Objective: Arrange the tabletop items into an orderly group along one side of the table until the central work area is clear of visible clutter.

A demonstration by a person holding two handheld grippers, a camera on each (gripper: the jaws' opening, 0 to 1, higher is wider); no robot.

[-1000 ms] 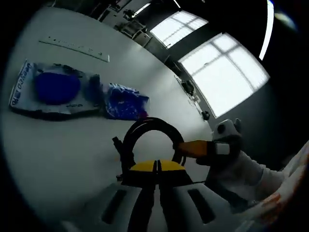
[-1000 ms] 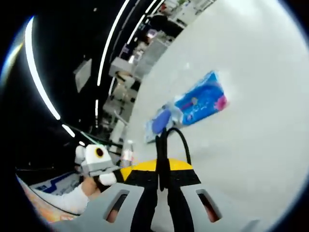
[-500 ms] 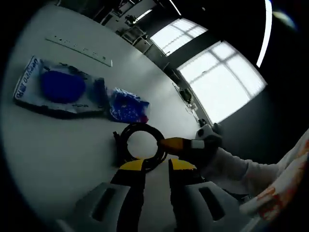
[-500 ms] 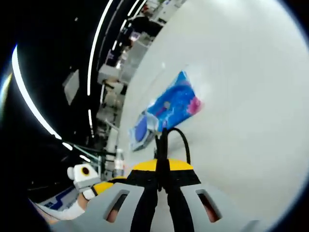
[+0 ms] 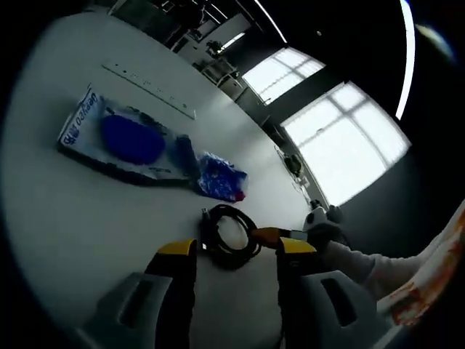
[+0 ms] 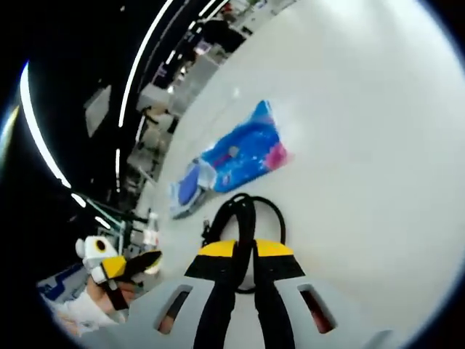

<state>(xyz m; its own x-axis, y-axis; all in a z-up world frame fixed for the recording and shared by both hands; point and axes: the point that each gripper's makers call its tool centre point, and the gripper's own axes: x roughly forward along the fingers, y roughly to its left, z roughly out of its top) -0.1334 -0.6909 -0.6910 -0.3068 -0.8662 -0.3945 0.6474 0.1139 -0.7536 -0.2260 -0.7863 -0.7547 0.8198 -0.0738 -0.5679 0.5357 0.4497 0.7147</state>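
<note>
Opened wide since a second ago, the left gripper [image 5: 231,251] has released the one black cable coil [image 5: 231,233], now lying on the white worktop [image 5: 65,218]. Right gripper [image 6: 245,247] pinches that coil, jaws closed. Two blue packets [image 5: 120,138] [image 5: 218,177] lie beyond.

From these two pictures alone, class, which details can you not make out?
- Print on the large blue packet, left gripper view: too small and blurred.
- The cable coil's near part, right gripper view: hidden behind the right gripper's fingers.
- Marks on the flat white strip, left gripper view: too small.
</note>
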